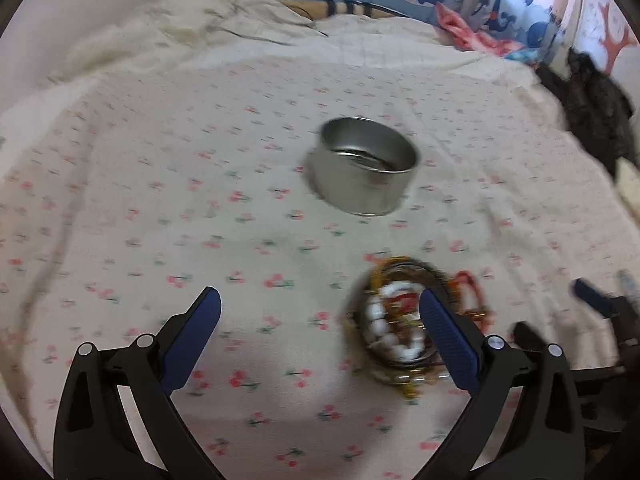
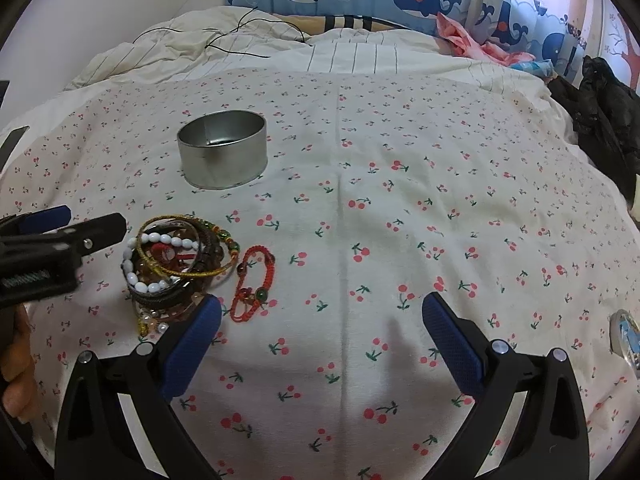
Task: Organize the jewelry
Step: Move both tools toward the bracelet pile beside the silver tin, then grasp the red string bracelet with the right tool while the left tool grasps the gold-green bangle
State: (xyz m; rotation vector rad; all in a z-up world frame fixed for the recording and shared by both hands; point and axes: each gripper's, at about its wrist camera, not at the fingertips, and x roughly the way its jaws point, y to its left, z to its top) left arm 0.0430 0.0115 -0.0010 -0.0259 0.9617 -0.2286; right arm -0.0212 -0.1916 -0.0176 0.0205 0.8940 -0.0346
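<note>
Bracelet pile (image 2: pixel 176 264) beside left gripper (image 1: pixel 320 340), left of right gripper (image 2: pixel 320 340), both spread apart, holding nothing

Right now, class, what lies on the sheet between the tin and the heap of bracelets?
Nothing: only bare cherry-print sheet separates the tin from the bracelets, clearest in the right wrist view.
</note>
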